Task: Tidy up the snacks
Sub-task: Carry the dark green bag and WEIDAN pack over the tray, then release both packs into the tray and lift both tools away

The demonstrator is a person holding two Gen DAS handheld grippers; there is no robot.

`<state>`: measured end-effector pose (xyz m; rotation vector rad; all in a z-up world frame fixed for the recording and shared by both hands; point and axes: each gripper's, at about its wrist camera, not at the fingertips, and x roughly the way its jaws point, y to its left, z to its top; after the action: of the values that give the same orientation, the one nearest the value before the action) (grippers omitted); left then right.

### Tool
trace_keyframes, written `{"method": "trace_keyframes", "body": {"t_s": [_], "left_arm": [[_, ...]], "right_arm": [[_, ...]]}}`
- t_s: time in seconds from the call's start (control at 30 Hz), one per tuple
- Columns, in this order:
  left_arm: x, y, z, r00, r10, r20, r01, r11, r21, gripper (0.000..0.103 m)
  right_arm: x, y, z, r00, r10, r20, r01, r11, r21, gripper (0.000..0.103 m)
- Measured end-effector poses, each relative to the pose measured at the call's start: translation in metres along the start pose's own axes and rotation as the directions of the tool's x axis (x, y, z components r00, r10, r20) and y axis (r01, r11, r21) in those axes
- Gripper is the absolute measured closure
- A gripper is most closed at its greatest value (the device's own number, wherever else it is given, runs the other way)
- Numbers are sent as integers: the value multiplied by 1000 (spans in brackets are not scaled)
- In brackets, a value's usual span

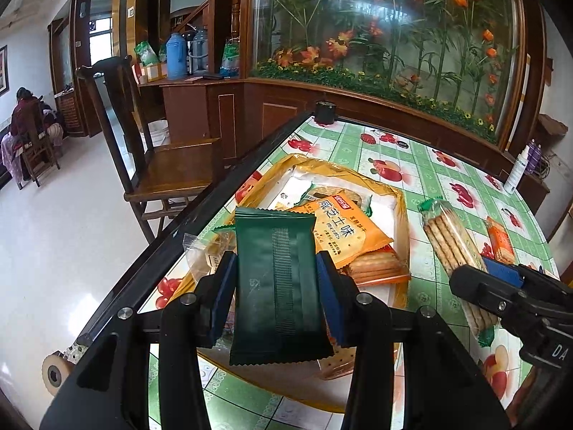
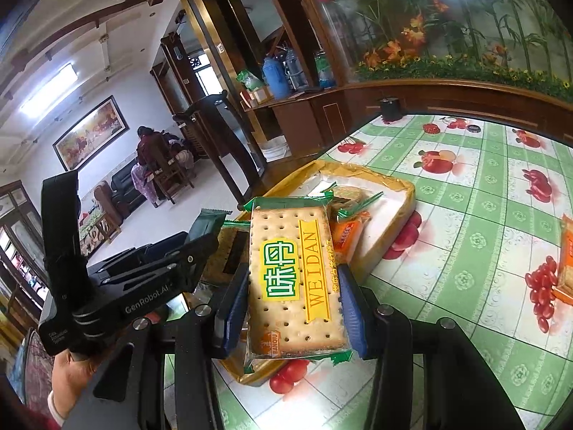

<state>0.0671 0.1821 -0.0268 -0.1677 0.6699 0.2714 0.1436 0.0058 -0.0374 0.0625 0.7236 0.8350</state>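
My left gripper [image 1: 276, 279] is shut on a dark green snack packet [image 1: 277, 286] and holds it above the yellow-rimmed tray [image 1: 401, 211]. The tray holds an orange cracker packet [image 1: 340, 229] and several other snacks. My right gripper [image 2: 292, 297] is shut on a clear WEIDAN cracker pack [image 2: 292, 276] with green ends, held over the tray's near rim [image 2: 394, 236]. In the left wrist view the right gripper [image 1: 501, 286] shows at the right, holding that cracker pack [image 1: 451, 247]. The left gripper [image 2: 143, 286] appears at the left of the right wrist view.
An orange cracker packet [image 1: 499, 238] lies on the fruit-print tablecloth [image 1: 429, 175] right of the tray; it also shows in the right wrist view [image 2: 566, 268]. A black cup [image 1: 324, 111] stands at the table's far corner. A wooden chair [image 1: 172, 168] stands left of the table.
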Motion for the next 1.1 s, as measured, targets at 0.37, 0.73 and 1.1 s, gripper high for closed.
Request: {"method": "trace_keyframes", "body": {"t_s": [0.37,0.73,1.1], "left_arm": [[8,-2,-3,1000,-12,-20,12,1000,9,60],[15,-1,-4,999,-8,-32,9,1000,24,60],[20,-5,-1,999,-7,-35,9,999,39,60]], "right_arm": [[20,1,9,1000,16,-6,-15,1000,16,55],[48,-6,30,1000,11,-7,-10,999,41,55],[75,-13,46,1000,-11,-19,12,999,48,55]]}}
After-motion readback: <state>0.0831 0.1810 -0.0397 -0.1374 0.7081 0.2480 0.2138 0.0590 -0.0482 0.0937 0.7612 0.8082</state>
